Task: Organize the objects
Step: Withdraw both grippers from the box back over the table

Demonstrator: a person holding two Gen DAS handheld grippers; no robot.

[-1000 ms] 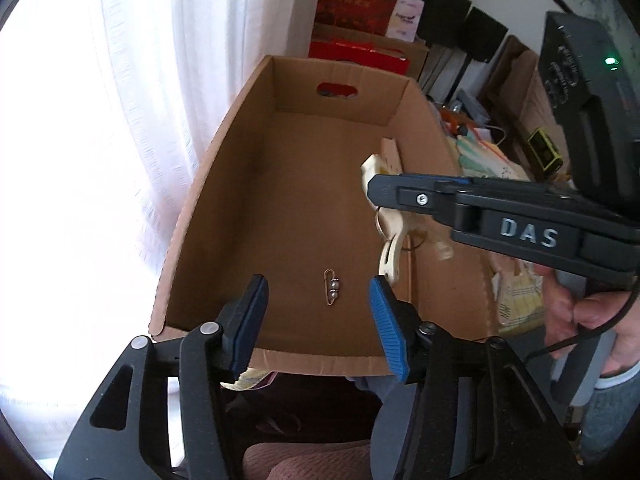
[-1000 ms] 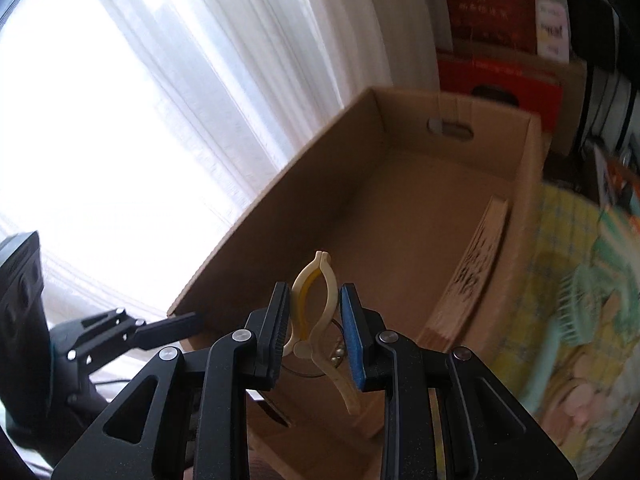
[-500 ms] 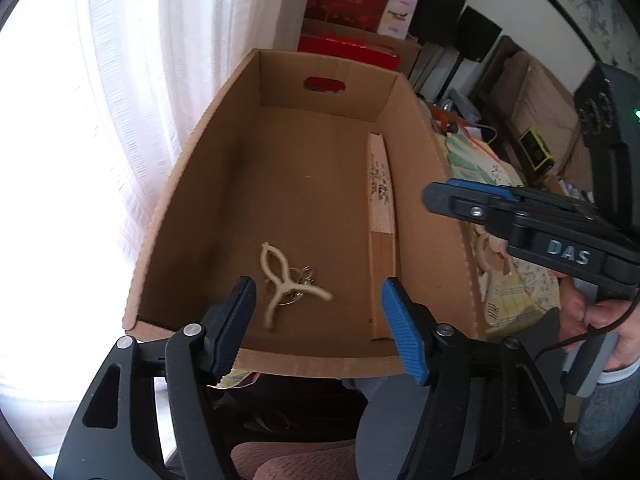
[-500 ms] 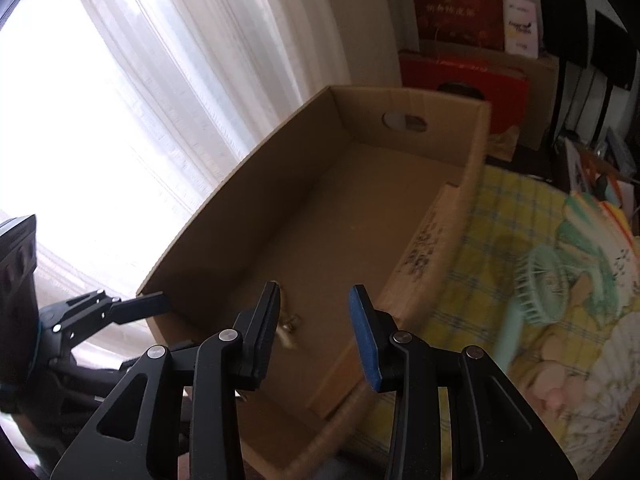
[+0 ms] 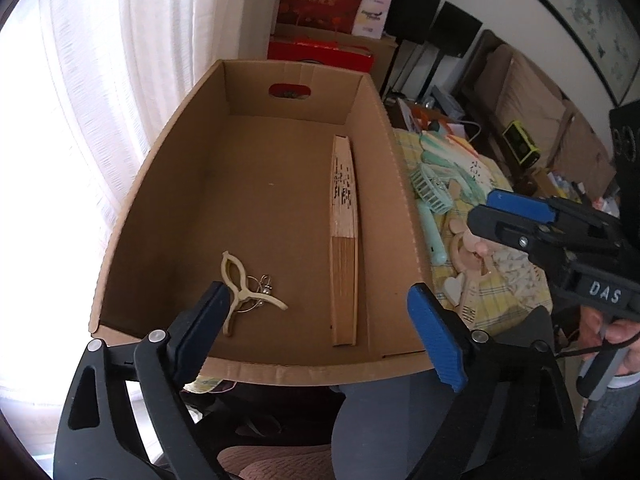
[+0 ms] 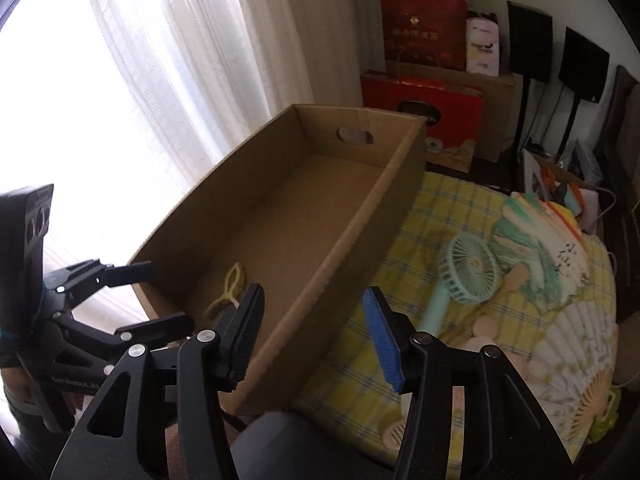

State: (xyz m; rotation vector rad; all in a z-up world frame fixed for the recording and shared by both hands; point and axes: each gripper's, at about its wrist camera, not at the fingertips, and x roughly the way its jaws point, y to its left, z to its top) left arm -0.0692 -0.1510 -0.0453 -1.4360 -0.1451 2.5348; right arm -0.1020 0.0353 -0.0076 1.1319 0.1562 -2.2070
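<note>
A brown cardboard box stands open by the curtain. On its floor lie a cream plastic clip, a small metal keyring under the clip, and a folded bamboo fan along the right wall. My left gripper hangs over the box's near edge, its jaws opening with nothing between them. My right gripper is over the box's right wall, jaws opening and empty; it also shows as the right gripper beside the box.
Right of the box, a yellow checked cloth carries a mint handheld fan, open paper fans and small wooden pieces. Red gift boxes and black speakers stand behind. A white curtain fills the left.
The right gripper let go of the cream clip, which now lies on the box floor, and drew away to the right. Both grippers' jaws have spread wider.
</note>
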